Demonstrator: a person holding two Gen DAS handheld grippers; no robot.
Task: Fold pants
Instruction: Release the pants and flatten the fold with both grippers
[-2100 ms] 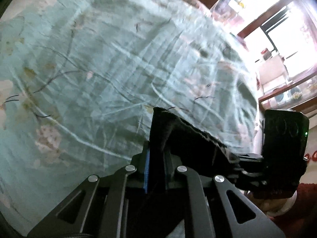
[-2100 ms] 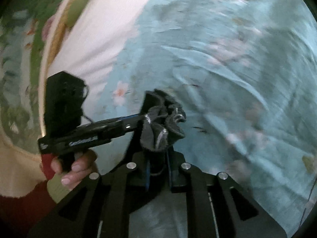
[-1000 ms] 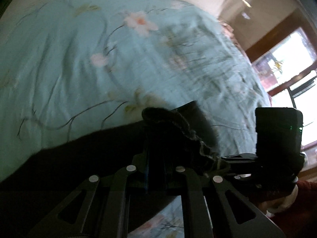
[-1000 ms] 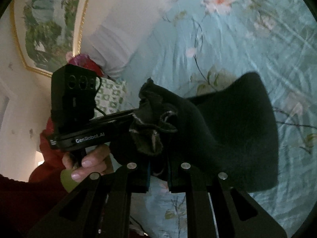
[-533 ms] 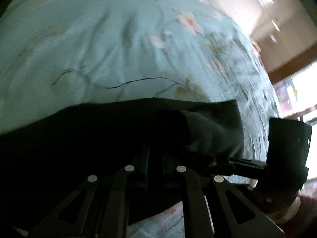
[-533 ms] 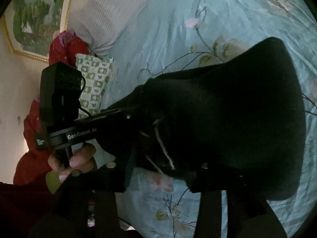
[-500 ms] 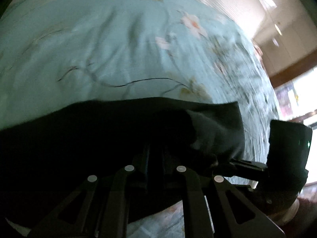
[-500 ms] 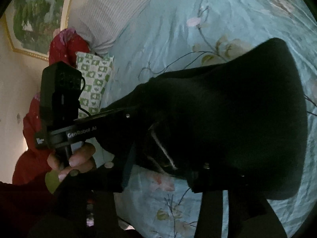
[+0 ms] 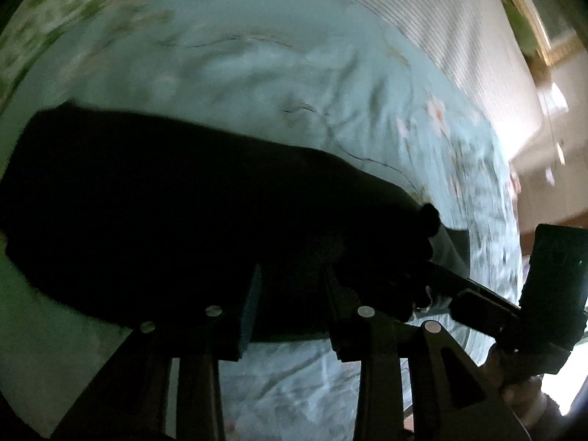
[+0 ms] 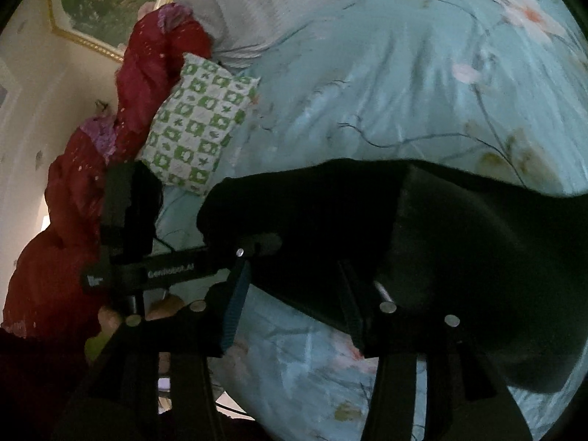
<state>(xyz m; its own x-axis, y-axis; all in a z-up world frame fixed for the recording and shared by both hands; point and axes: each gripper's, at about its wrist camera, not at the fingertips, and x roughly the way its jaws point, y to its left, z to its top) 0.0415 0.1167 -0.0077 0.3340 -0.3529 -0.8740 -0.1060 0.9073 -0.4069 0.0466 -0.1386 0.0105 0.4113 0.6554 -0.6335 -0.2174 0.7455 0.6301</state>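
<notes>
Left wrist view first: the left gripper [image 9: 292, 294] is held low over the bed, pointing across the teal floral bedspread [image 9: 301, 84] toward the striped headboard end, and its jaws are now spread wide with the black pants [image 9: 176, 213] lying flat just in front of and between them. It's let go, nothing pinched. The right gripper [image 9: 433, 275] pokes in from the right edge of this view, its tip at the bunched corner of the pants, with the person's hand [image 9: 522, 389] under it. Right wrist view: the right gripper [image 10: 294, 286] is angled down over the bed, jaws also wide apart, and the pants [image 10: 459, 242] are draped across the gap, resting against the fingers but not clamped. The left gripper [image 10: 253, 246] comes in from the left, touching the pants' near edge, and there's a green checked pillow [image 10: 198, 125] and a red quilt [image 10: 154, 70] behind it. Half a second ago both grippers were still clenched on bunched cloth; since then they've opened up and the pants have come down spread on the bedspread.
</notes>
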